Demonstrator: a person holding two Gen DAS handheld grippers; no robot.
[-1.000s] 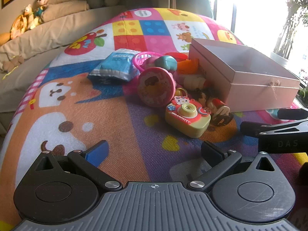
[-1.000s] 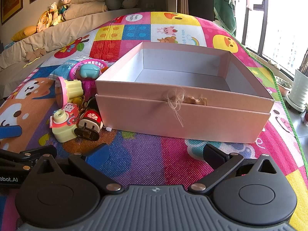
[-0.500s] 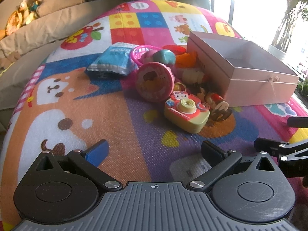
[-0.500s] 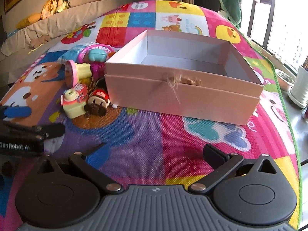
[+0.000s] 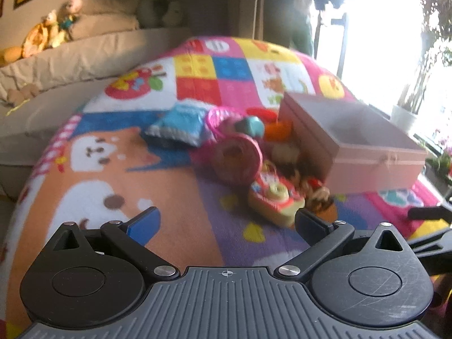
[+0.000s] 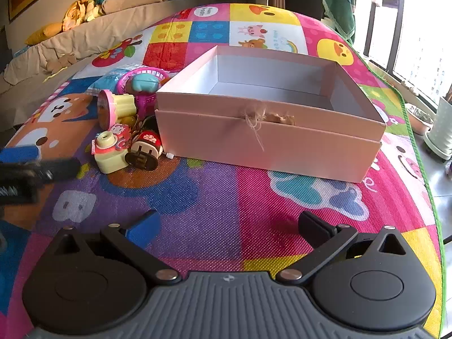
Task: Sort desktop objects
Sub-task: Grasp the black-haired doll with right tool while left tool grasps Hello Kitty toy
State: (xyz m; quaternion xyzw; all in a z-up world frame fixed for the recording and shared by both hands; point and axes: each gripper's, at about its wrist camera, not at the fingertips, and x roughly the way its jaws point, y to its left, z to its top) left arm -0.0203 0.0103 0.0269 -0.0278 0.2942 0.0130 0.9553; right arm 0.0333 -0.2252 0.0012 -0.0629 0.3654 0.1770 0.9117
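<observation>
An open, empty pink box (image 6: 271, 138) stands on the colourful play mat; it also shows in the left wrist view (image 5: 367, 155). A pile of toys lies left of it: a yellow toy camera (image 6: 108, 152) (image 5: 275, 202), a round red-topped toy (image 6: 145, 151), a pink-and-yellow cup toy (image 6: 117, 108) (image 5: 237, 159), a pink basket (image 6: 144, 79) with a teal toy, and a blue packet (image 5: 180, 125). My left gripper (image 5: 226, 221) is open and empty, short of the camera. My right gripper (image 6: 227, 224) is open and empty, in front of the box.
The play mat (image 6: 226, 192) covers the surface. A beige sofa with plush toys (image 6: 84, 8) runs along the far left. A window and potted plant (image 6: 440, 132) are at the right. The left gripper shows at the left edge of the right wrist view (image 6: 31, 169).
Both grippers have drawn back and risen from the toys and box, so these look farther away. The left view is now blurred by motion. Both grippers stay open and empty.
</observation>
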